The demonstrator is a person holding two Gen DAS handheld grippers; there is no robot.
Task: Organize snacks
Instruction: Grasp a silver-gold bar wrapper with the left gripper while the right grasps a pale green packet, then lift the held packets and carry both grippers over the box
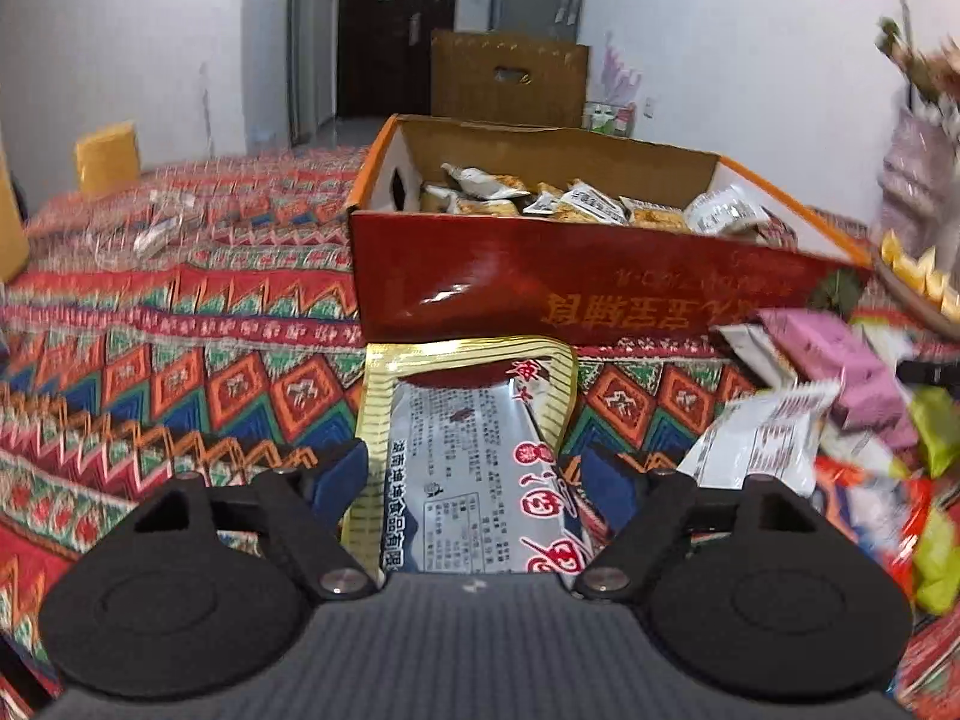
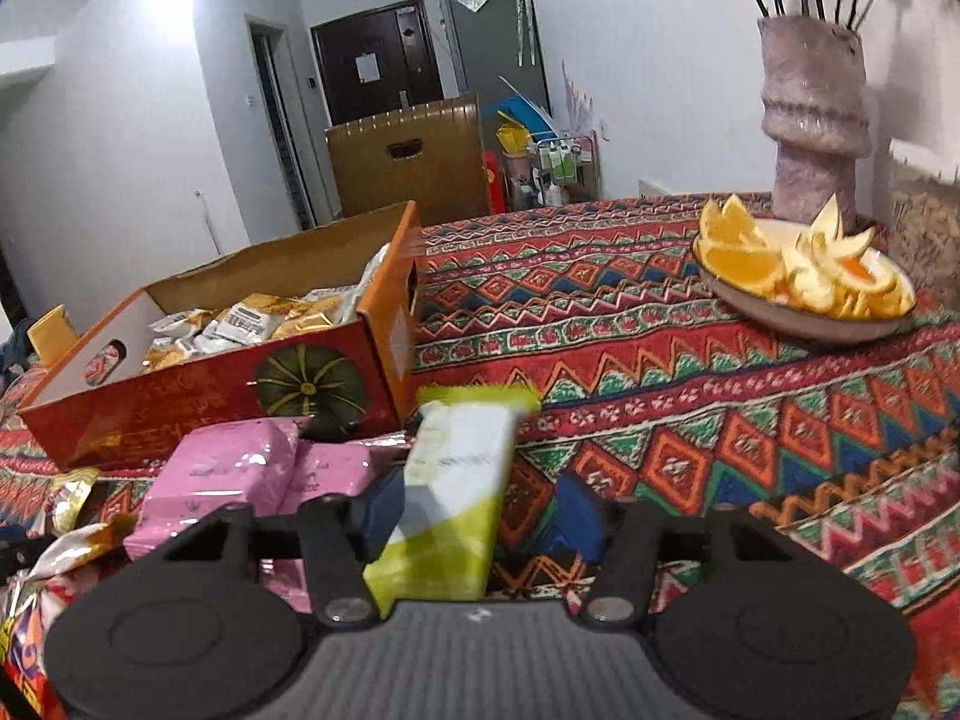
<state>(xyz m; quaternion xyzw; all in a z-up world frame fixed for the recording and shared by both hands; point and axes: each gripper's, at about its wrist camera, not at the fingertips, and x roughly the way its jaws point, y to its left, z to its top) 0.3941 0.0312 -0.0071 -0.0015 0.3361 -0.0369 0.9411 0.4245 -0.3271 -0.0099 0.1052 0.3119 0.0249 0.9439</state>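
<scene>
hard to make out: the snack pile (image 1: pixel 852 420) at the right edge of the left wrist view is smeared by motion blur, so single wrappers there cannot be told apart; the print on the silver packet is too small to read.
cut off: the near ends of both held packets vanish under the gripper bodies; the vase (image 2: pixel 810 114) loses its flowers at the top edge.
hidden: the lower layers of packets inside the box (image 1: pixel 600 276) lie under the top ones.
left gripper (image 1: pixel 474 480): jaws partly spread, a silver and gold packet (image 1: pixel 462 456) between the blue pads; both pads sit against its edges, a pinch across its width.
left packet place: lengthwise between the fingers, its far end lying just short of the box's red front wall, over the patterned tablecloth (image 1: pixel 210 324).
right gripper (image 2: pixel 480 504): jaws half spread around a green and white packet (image 2: pixel 456 480); the left pad touches it, while a gap shows beside the right pad, so a firm grip cannot be told.
right packet place: tilted, its far end near the box corner, pink packets (image 2: pixel 240 474) just to its left.
elsewhere: a plate of orange wedges (image 2: pixel 804 276) stands beside the vase, well apart from the box.
</scene>
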